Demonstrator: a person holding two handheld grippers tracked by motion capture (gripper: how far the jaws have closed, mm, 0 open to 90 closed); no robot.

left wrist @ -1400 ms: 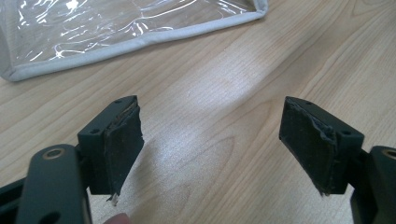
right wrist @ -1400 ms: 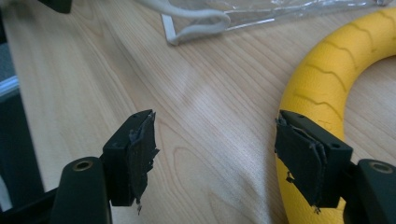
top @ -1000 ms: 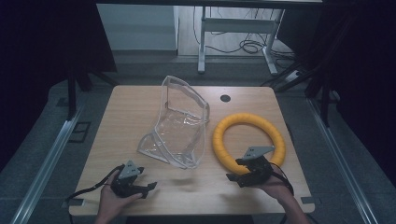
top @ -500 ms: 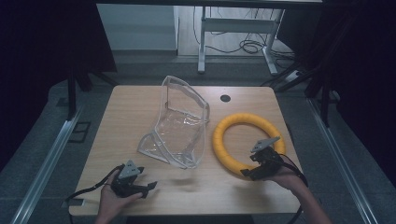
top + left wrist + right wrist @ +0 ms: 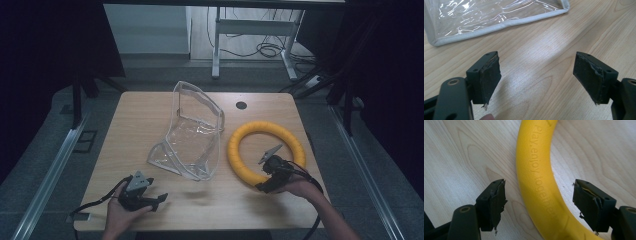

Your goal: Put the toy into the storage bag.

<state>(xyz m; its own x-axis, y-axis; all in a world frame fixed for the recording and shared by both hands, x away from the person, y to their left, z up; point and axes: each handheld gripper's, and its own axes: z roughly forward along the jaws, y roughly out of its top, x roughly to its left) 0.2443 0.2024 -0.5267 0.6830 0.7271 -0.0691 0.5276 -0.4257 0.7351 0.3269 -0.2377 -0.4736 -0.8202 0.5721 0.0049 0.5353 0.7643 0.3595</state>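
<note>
We hold the right gripper (image 5: 263,185) low at the yellow ring's (image 5: 265,151) near rim, tilted down toward the desk (image 5: 150,120). Its jaws, just opening, straddle the ring without touching. Our left gripper (image 5: 159,200), near the clear pouch (image 5: 192,135), has its jaws apart and empty.

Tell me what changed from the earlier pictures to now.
The right tongs slid rightward along the near arc of the yellow ring and have just been opening; the ring lies between the jaws, ungripped. The left tongs, clear pouch and ring kept their places on the table.
</note>
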